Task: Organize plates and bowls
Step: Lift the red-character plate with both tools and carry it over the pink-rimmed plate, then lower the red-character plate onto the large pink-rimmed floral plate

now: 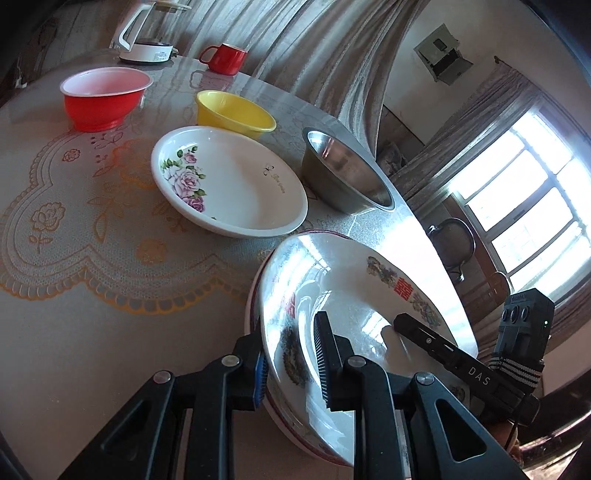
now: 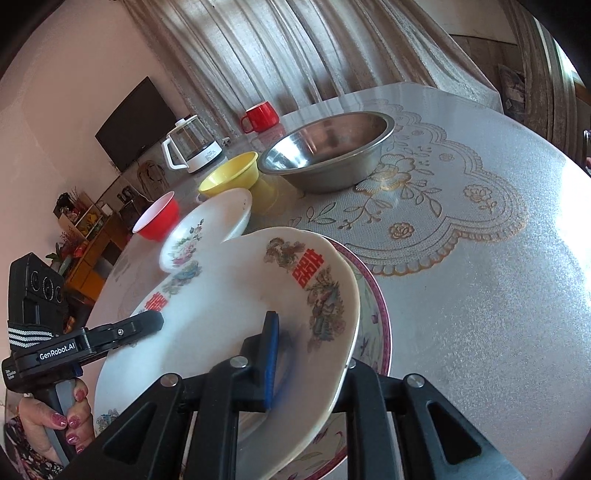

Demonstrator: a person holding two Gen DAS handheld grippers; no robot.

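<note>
A white plate with red characters and dragon prints [image 1: 354,288] [image 2: 236,302] is held by both grippers over a pink-rimmed plate [image 2: 373,306] lying on the table. My left gripper [image 1: 291,369] is shut on the plate's rim, one finger inside, one outside. My right gripper [image 2: 306,354] is shut on the opposite rim; it also shows in the left wrist view [image 1: 436,343]. A white rose-print plate [image 1: 229,181] [image 2: 207,229], a yellow bowl [image 1: 236,112] [image 2: 232,177], a red bowl [image 1: 103,98] [image 2: 157,218] and a steel bowl [image 1: 343,173] [image 2: 325,147] stand beyond.
A red mug [image 1: 223,58] [image 2: 260,116] and a glass kettle [image 1: 147,33] [image 2: 192,147] stand at the far edge of the round table [image 2: 480,258], which has a lace-pattern cover. Curtains hang behind.
</note>
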